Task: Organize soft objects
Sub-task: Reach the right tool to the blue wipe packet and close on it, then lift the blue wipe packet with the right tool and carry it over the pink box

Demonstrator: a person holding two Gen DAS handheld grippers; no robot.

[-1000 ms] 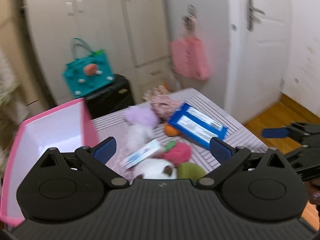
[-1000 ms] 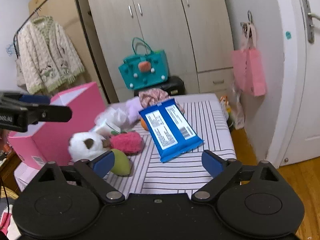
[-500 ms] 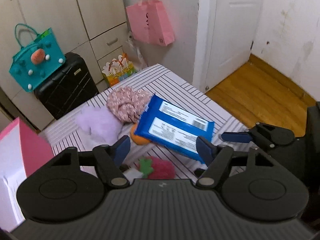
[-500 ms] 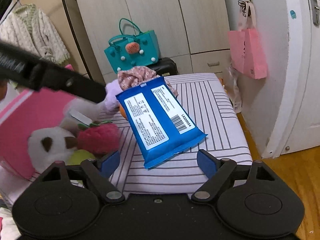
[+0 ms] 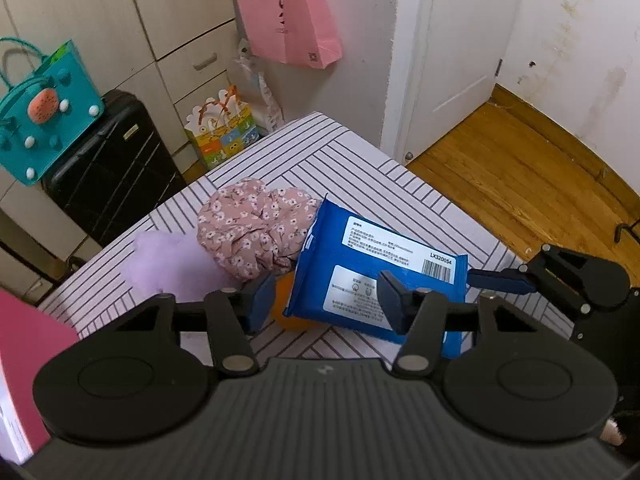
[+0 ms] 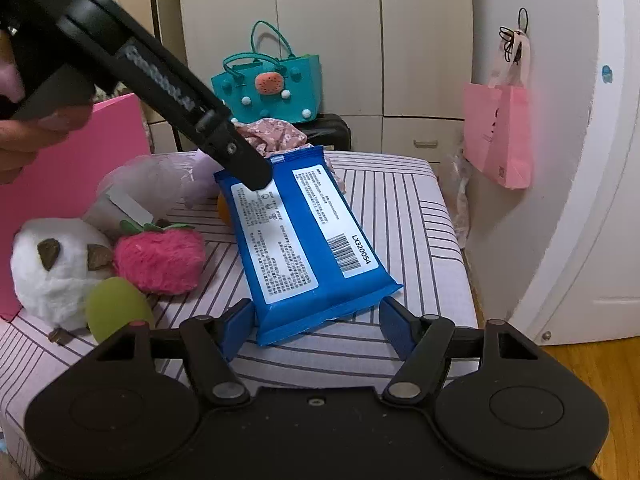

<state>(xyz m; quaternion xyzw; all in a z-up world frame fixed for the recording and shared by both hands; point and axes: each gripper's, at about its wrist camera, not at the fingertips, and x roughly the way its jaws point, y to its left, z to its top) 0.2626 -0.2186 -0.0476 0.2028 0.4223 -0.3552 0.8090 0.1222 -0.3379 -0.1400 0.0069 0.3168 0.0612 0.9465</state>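
While both claws converge on one pack, with nothing gripped yet:

Right gripper (image 6: 316, 322): spread wide, blue pads either side of the near short end of the pack, not closed on it; whether a pad touches the wrapper cannot be told.

Left gripper (image 5: 326, 300): also wide and empty, hovering over the pack's far end from above; seen in the right wrist view as a black finger reaching down to the pack's top corner.

Blue plastic wipes pack with white printed labels (image 6: 298, 236): lying flat-ish on the striped table, far end propped on a small orange ball (image 5: 288, 314) and leaning against the pink floral fabric bundle (image 5: 252, 228).

Neighbours: pale lilac fluffy plush (image 5: 168, 264) beside the floral bundle; fuzzy pink strawberry plush (image 6: 158, 258), white plush with brown ears (image 6: 52, 270) and green egg-shaped toy (image 6: 116, 312) clustered left of the pack.

Pink open box (image 6: 68, 184): at the table's left edge, probably the place for sorted items.

Striped tablecloth surface (image 6: 404, 220): bare right of the pack.

Step in hand: approach and line-up for a grasp on the wipes pack, by my reading.

Next move calls for: closing the right pads on the pack's short end, squarely across the thin seam; slippery wrapper and soft contents likely to sag, hence a firm pinch or support from the left claw before lifting clear of the ball and fabric.
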